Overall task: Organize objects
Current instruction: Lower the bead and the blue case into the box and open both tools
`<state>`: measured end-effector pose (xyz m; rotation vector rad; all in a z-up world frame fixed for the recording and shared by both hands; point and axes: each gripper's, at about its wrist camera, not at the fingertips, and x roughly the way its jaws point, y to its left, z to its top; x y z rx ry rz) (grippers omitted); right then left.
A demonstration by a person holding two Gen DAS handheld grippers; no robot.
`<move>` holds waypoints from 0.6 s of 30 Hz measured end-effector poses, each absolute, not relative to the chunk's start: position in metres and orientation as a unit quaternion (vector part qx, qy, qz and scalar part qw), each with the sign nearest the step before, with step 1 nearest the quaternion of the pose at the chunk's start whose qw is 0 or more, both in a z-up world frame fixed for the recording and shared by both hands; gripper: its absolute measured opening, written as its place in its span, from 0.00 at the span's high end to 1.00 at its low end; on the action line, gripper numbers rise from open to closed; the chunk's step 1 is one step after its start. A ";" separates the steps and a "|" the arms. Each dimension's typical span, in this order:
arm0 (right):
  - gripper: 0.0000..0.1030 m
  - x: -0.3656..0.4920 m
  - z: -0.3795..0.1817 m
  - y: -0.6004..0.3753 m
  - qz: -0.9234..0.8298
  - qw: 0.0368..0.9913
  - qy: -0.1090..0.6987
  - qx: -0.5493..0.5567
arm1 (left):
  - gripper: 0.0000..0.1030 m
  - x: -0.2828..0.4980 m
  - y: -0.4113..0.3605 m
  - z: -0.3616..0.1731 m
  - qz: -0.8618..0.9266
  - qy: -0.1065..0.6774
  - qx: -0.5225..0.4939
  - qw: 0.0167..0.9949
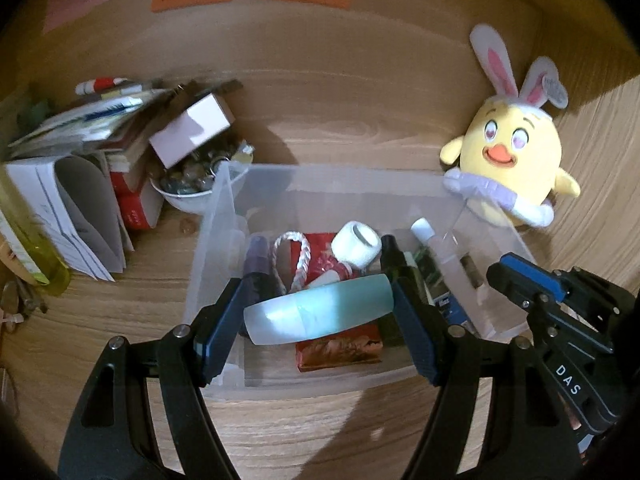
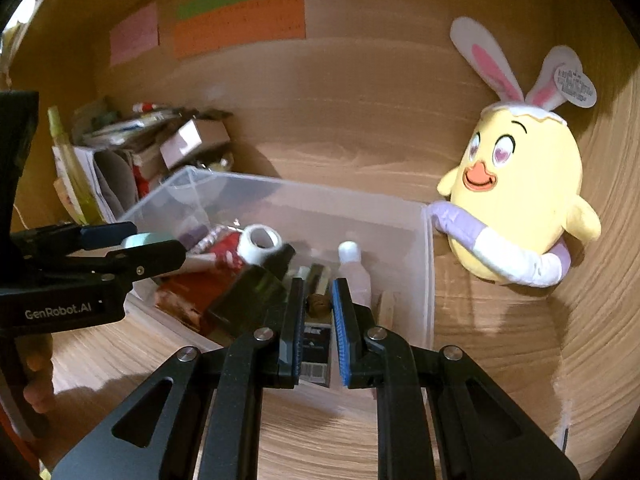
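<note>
**Pale green bottle held crosswise over the clear bin**

The left gripper [image 1: 316, 316] clamps a pale green bottle [image 1: 320, 312] sideways between its pads, directly above the clear plastic bin [image 1: 340, 184]. Below and beyond the bottle, inside the bin, lie a white tape roll [image 1: 358, 246], a red packet [image 1: 320, 256] and a white-capped bottle [image 1: 424, 232]. The right gripper [image 2: 318, 332] hangs beside it to the right with jaws drawn in and nothing between them, over the bin's near edge. A yellow chick plush [image 2: 516, 208] leans beyond, just right of the bin.
</note>
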<state>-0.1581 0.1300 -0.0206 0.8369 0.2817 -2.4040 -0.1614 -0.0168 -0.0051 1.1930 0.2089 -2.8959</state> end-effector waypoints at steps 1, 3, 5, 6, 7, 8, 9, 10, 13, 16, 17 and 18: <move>0.88 -0.159 -0.022 0.130 -0.898 0.286 0.107 0.316 | 0.29 -0.163 -0.016 -0.007 -0.922 0.065 0.382 0.001; 0.88 -0.161 -0.024 0.130 -0.896 0.286 0.107 0.322 | 0.29 -0.164 -0.015 -0.009 -0.921 0.063 0.386 -0.002; 0.88 -0.162 -0.026 0.129 -0.894 0.287 0.110 0.327 | 0.29 -0.165 -0.015 -0.010 -0.919 0.064 0.388 -0.007; 0.88 -0.162 -0.027 0.128 -0.893 0.288 0.111 0.328 | 0.29 -0.165 -0.015 -0.010 -0.918 0.065 0.390 -0.010; 0.88 -0.161 -0.027 0.128 -0.893 0.288 0.112 0.327 | 0.29 -0.165 -0.014 -0.011 -0.918 0.065 0.390 -0.012; 0.88 -0.161 -0.027 0.128 -0.892 0.290 0.110 0.328 | 0.29 -0.165 -0.014 -0.011 -0.918 0.064 0.390 -0.012; 0.88 -0.161 -0.027 0.128 -0.892 0.291 0.108 0.328 | 0.29 -0.165 -0.014 -0.011 -0.918 0.063 0.390 -0.011; 0.88 -0.161 -0.027 0.127 -0.892 0.292 0.107 0.328 | 0.26 -0.165 -0.013 -0.011 -0.918 0.060 0.391 -0.010; 0.88 -0.162 -0.026 0.127 -0.889 0.295 0.100 0.334 | 0.17 -0.163 -0.012 -0.012 -0.919 0.059 0.390 -0.011; 0.74 -0.165 -0.026 0.129 -0.885 0.300 0.088 0.345 | 0.17 -0.161 -0.013 -0.010 -0.920 0.063 0.387 -0.013; 0.69 -0.165 -0.026 0.130 -0.885 0.299 0.086 0.346 | 0.17 -0.160 -0.014 -0.009 -0.920 0.064 0.386 -0.013; 0.66 -0.165 -0.026 0.131 -0.886 0.297 0.086 0.345 | 0.17 -0.158 -0.015 -0.007 -0.921 0.066 0.383 -0.014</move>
